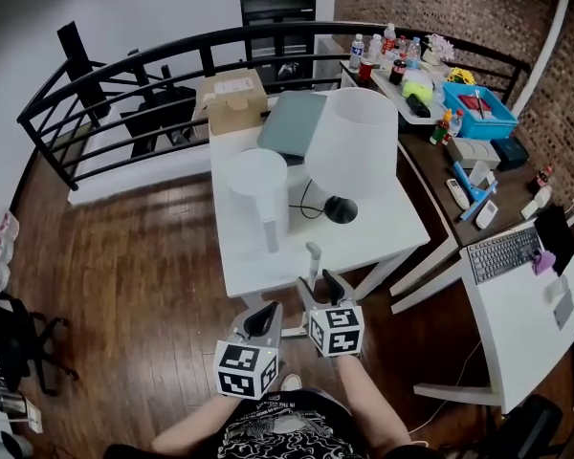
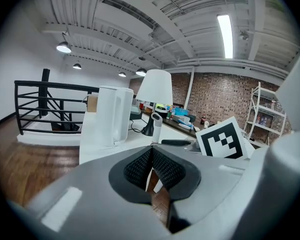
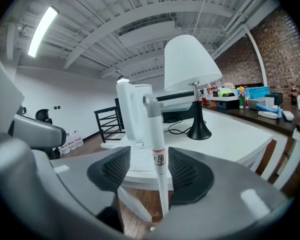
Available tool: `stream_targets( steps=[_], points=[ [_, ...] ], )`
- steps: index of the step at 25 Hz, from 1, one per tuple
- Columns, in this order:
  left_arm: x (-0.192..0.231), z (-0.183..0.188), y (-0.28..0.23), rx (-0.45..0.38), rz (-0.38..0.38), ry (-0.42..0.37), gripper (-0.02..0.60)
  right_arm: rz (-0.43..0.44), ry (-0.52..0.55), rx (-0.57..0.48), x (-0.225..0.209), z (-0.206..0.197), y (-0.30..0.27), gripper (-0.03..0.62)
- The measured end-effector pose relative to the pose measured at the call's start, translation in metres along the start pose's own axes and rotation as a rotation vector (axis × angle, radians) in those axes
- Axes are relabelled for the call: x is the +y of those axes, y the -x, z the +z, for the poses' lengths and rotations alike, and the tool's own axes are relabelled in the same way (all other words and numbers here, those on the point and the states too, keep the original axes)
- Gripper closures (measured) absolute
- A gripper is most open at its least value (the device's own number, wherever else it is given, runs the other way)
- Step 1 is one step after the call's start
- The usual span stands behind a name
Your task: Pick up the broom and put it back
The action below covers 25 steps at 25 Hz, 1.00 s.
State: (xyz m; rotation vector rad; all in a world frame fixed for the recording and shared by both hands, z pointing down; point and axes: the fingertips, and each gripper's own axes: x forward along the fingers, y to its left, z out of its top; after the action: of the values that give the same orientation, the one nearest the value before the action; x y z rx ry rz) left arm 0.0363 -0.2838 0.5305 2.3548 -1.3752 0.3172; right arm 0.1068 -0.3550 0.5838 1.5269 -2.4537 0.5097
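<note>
The broom's white handle [image 1: 313,259] with a grey top stands upright at the front edge of the white table [image 1: 268,277]. In the right gripper view the broom handle [image 3: 156,154], with a red-edged label, rises between the two pads, close to the right-hand one, and neither pad presses on it. My right gripper [image 1: 320,287] is open around it. My left gripper [image 1: 261,320] is just to the left and lower, shut with nothing in it; its pads [image 2: 140,166] meet. From there the broom handle [image 2: 156,121] shows ahead. The broom's lower end is hidden.
On the table stand a white lamp [image 1: 359,142], a tall white appliance [image 1: 258,194] and a cardboard box [image 1: 231,98]. A black railing [image 1: 124,75] curves behind. To the right are a cluttered dark desk [image 1: 430,165] and a white desk with a keyboard [image 1: 502,253]. The floor is wood.
</note>
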Motion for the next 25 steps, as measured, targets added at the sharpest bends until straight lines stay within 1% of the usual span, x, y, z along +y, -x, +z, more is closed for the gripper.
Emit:
stream_targets(
  steps=[5,15,17,19,25],
  points=[
    [0.006,0.000,-0.003,0.002,0.009,0.004,0.577,-0.003,0.012,0.020,-0.009,-0.002,-0.016,0.387],
    [0.027,0.005,0.002,-0.013,0.054,0.027,0.578,-0.015,0.038,0.056,-0.013,-0.008,-0.044,0.395],
    [0.030,0.006,0.004,-0.017,0.060,0.033,0.578,-0.024,0.043,0.057,-0.013,-0.009,-0.044,0.424],
    [0.031,0.006,0.006,-0.019,0.064,0.033,0.577,-0.035,0.046,0.050,-0.014,-0.009,-0.043,0.491],
    [0.030,0.002,0.010,-0.018,0.066,0.038,0.577,-0.048,0.059,0.033,-0.015,-0.011,-0.037,0.496]
  ],
)
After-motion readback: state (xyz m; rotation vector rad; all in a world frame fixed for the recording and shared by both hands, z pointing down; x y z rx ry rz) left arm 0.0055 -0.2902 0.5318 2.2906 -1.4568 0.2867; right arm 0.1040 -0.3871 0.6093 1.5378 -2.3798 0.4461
